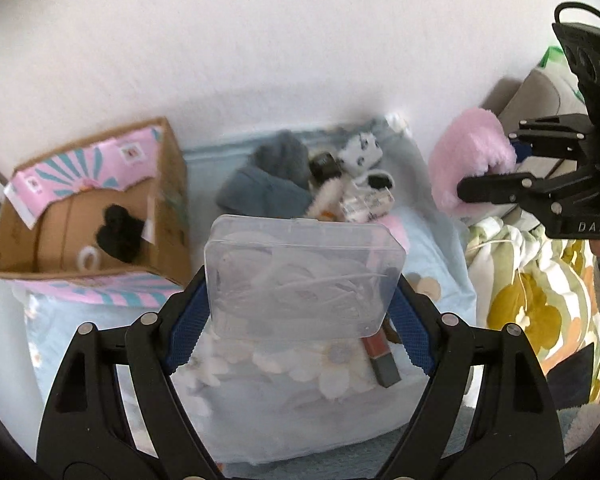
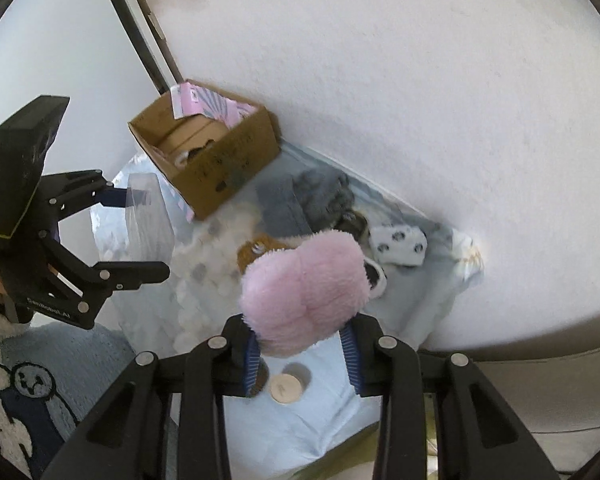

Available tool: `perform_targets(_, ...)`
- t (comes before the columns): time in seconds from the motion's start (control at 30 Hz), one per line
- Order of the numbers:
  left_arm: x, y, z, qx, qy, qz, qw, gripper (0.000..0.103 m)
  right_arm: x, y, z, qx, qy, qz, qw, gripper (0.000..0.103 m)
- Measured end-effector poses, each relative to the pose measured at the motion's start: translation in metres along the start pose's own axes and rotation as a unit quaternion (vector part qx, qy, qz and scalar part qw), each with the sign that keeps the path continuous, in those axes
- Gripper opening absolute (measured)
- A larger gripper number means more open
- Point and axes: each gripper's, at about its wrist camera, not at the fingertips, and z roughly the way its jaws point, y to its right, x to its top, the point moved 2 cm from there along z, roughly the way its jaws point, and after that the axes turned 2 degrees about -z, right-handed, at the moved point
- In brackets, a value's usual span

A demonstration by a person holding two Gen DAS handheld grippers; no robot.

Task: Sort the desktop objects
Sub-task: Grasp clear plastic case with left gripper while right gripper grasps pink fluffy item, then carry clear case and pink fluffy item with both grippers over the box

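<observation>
Left wrist view: the left gripper [image 1: 300, 300] clamps its fingers on the clear plastic case [image 1: 300, 276]. The right gripper [image 2: 304, 344] pinches the pink fluffy toy [image 2: 306, 292]. Both seem lifted clear; next, I think, each goes to the cardboard box [image 1: 168, 216] at far left.

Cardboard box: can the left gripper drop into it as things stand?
Probably yes. The cardboard box is open-topped with nothing above it, but the left gripper is already shut on the clear plastic case.

Right claw [image 2: 302, 350] clamped on a fluffy pink plush item [image 2: 306, 292], left claw [image 2: 140, 234] at far left gripping a clear plastic box [image 2: 150, 220], open cardboard box [image 2: 208, 152] against the white wall [image 2: 420, 100], grey knitted item [image 2: 316, 196], spotted white sock [image 2: 398, 246], round beige compact [image 2: 286, 388] on pale blue bedding [image 2: 412, 300]
</observation>
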Motion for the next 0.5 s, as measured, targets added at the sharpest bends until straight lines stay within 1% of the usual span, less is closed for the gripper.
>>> perform_targets(0.17,0.012,-0.032,-0.018,0.007,0.018,-0.010,0.9997,0.081,0.026,-0.016,-0.006,-0.004,0.007,-0.004,1.000,0.032)
perform_targets(0.3,0.020,-0.067,-0.034,0.014,0.032,-0.025,0.9991,0.081,0.054,-0.031,-0.009,-0.016,0.010,-0.007,1.000,0.032)
perform_targets(0.5,0.030,-0.117,-0.055,0.034,0.044,-0.032,0.9980,0.081,0.100,-0.065,-0.003,-0.008,0.020,-0.021,1.000,0.032)
